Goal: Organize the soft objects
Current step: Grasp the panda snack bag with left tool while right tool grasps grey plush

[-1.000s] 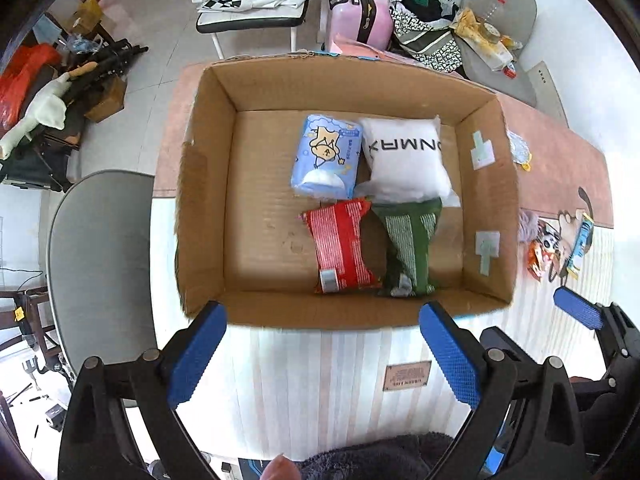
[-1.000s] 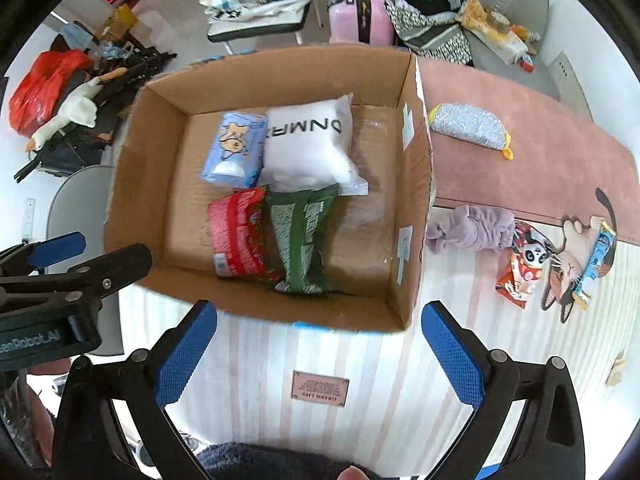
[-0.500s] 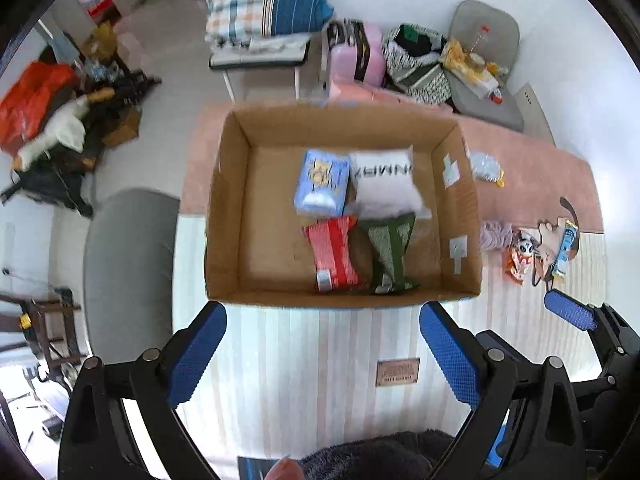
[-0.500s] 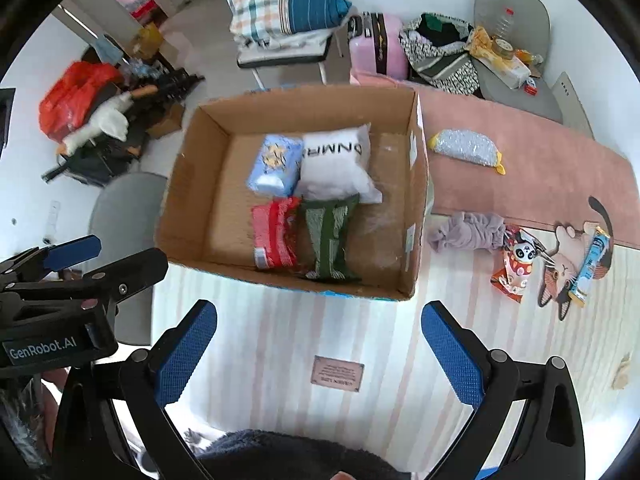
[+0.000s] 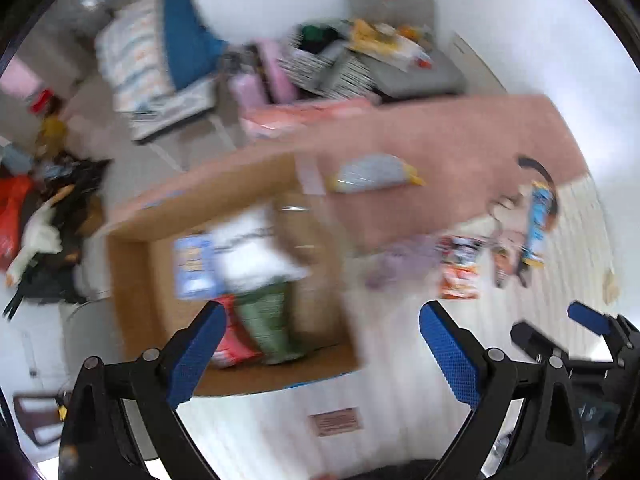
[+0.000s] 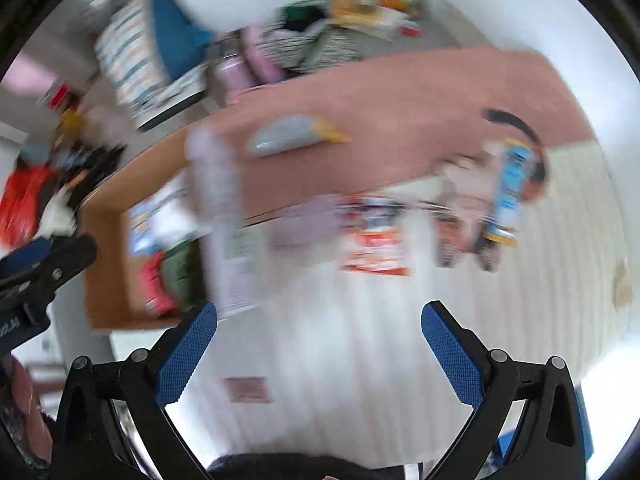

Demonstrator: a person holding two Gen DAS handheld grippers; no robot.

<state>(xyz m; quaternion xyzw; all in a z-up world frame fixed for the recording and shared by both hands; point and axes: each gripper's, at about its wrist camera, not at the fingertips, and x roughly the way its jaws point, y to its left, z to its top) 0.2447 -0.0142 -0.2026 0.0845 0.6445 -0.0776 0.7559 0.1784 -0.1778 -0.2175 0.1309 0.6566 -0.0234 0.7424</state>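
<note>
1. Judging from the shapes alone, since both views are smeared by motion, the loose things outside the cardboard box (image 5: 132, 280) look light and yielding: a grey-blue pouch with a yellow end (image 5: 374, 174), a lilac bundle of cloth (image 5: 396, 260), an orange-and-white packet (image 5: 460, 276) and a long blue packet (image 5: 538, 224).
2. The pouch lies on the pink part of the worktop (image 5: 460, 140), near the far edge and just beside the box's right wall. The cloth and the two packets lie nearer, where the pink meets the striped part, toward the right edge.
3. The cloth is expected to sag and drape when lifted, so a pinch across its bunched middle is advised. The packets are probably smooth film and may slip, so a hold across the short width near the middle is preferred to a hold at a sealed end. No fragility is suspected.
4. Inside the box, a white pillow-like pack (image 5: 252, 248), a blue pack (image 5: 192, 268), a red pack (image 5: 232, 344) and a green pack (image 5: 268, 320) are already laid together.
5. The left claw (image 5: 320, 344) is spread wide, with nothing held or touched, above the box's near right corner.
6. The right claw (image 6: 320, 344) is likewise spread wide and empty, above the striped part near the front edge.
</note>
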